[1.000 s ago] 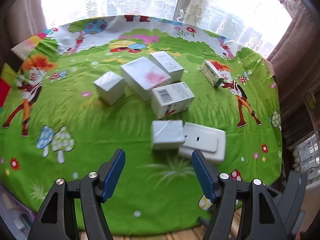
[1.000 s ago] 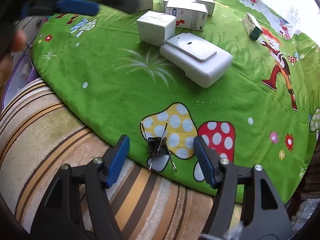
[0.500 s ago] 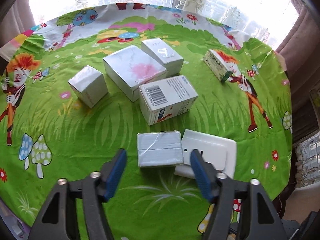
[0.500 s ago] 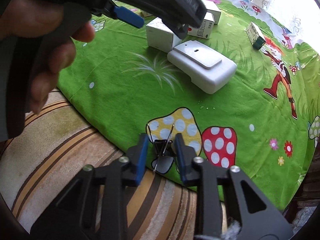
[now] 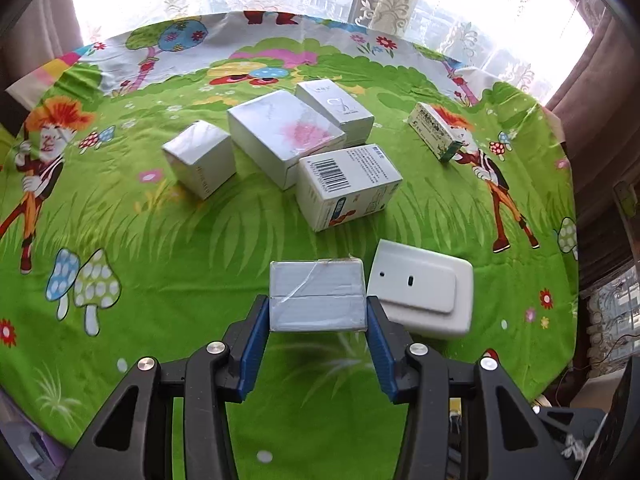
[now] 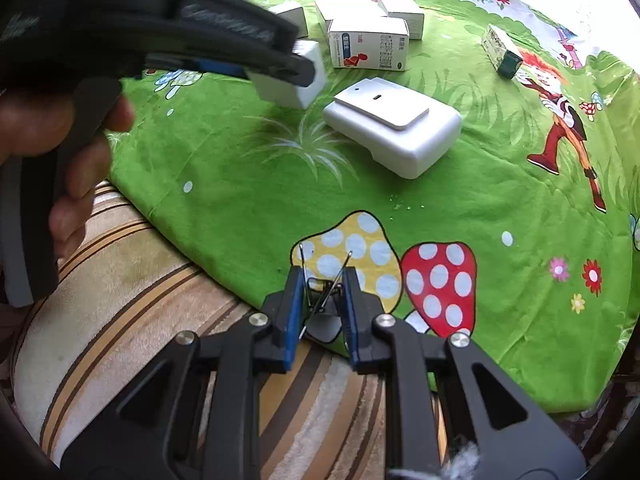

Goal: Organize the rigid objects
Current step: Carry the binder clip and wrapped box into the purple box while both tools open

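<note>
My left gripper [image 5: 318, 314], jaws just closing, clamps the taped white box [image 5: 318, 294] beside the white device [image 5: 424, 294]; my right gripper [image 6: 320, 296] pinches a binder clip [image 6: 322, 300].

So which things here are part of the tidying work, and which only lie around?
Part of the job:
- grey taped box, in the left claw
- binder clip, in the right claw
- barcode box
- white plastic case
- green-ended carton

Just there:
- cartoon tablecloth
- striped cushion
- lace curtain
</note>
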